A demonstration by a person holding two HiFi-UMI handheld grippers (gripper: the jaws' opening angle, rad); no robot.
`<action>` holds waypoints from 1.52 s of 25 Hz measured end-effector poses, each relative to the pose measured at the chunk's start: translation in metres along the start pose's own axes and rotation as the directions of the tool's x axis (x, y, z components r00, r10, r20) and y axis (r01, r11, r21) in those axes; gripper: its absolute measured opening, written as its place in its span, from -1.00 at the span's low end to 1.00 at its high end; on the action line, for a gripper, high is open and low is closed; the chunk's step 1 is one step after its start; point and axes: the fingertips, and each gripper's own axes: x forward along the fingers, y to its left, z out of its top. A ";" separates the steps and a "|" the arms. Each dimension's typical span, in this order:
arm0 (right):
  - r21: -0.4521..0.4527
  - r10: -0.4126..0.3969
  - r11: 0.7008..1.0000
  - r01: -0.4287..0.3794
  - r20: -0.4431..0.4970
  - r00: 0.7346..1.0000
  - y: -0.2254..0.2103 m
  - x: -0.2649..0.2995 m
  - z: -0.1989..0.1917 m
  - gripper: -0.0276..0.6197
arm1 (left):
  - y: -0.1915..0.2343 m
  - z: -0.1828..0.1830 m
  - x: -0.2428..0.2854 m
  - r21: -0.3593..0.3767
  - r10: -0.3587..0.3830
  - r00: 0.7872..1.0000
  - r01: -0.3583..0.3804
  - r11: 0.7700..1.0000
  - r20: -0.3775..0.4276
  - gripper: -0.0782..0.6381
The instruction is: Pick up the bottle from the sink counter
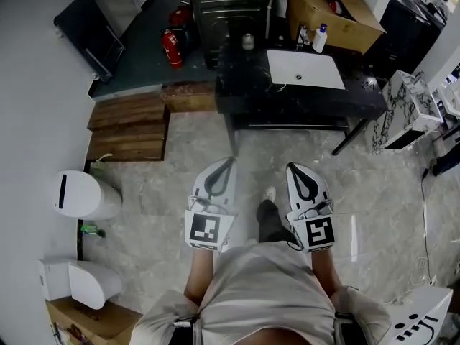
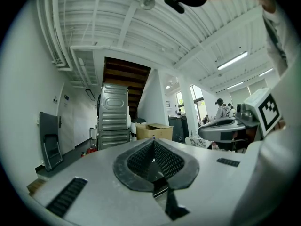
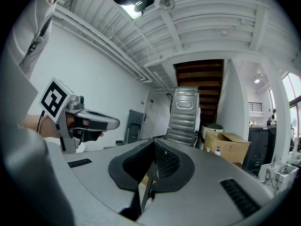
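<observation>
A white bottle with a blue cap [image 1: 319,38] stands at the far right corner of the dark sink counter [image 1: 244,85], beside the white basin [image 1: 305,70]. It shows small and distant in the right gripper view [image 3: 217,150], in front of a cardboard box. Both grippers are held close to the person's body, well short of the counter, over the floor. My left gripper [image 1: 231,159] is shut with nothing between its jaws, seen also in its own view [image 2: 153,142]. My right gripper [image 1: 291,166] [image 3: 154,142] is likewise shut and holds nothing.
An open cardboard box [image 1: 338,9] sits behind the bottle, and a small jar [image 1: 248,42] stands on the counter's far left. A ribbed metal cabinet [image 1: 230,2], a red fire extinguisher [image 1: 171,47] and wooden steps [image 1: 129,124] lie to the left. A marbled box [image 1: 402,110] stands right.
</observation>
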 end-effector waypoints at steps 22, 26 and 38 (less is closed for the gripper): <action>0.021 0.074 0.997 -0.074 -0.004 0.997 -0.134 0.201 -0.020 -0.93 | 0.091 -0.009 0.213 0.002 0.056 0.997 -0.056 0.998 -0.061 -0.78; 0.025 0.073 0.997 -0.073 0.002 0.997 -0.158 0.228 -0.027 -0.93 | 0.099 -0.013 0.248 0.007 0.051 0.996 -0.051 0.999 -0.074 -0.78; 0.033 0.056 0.998 -0.056 -0.015 0.998 -0.214 0.277 -0.041 -0.93 | 0.112 -0.012 0.328 -0.006 0.021 0.997 -0.022 1.000 -0.078 -0.78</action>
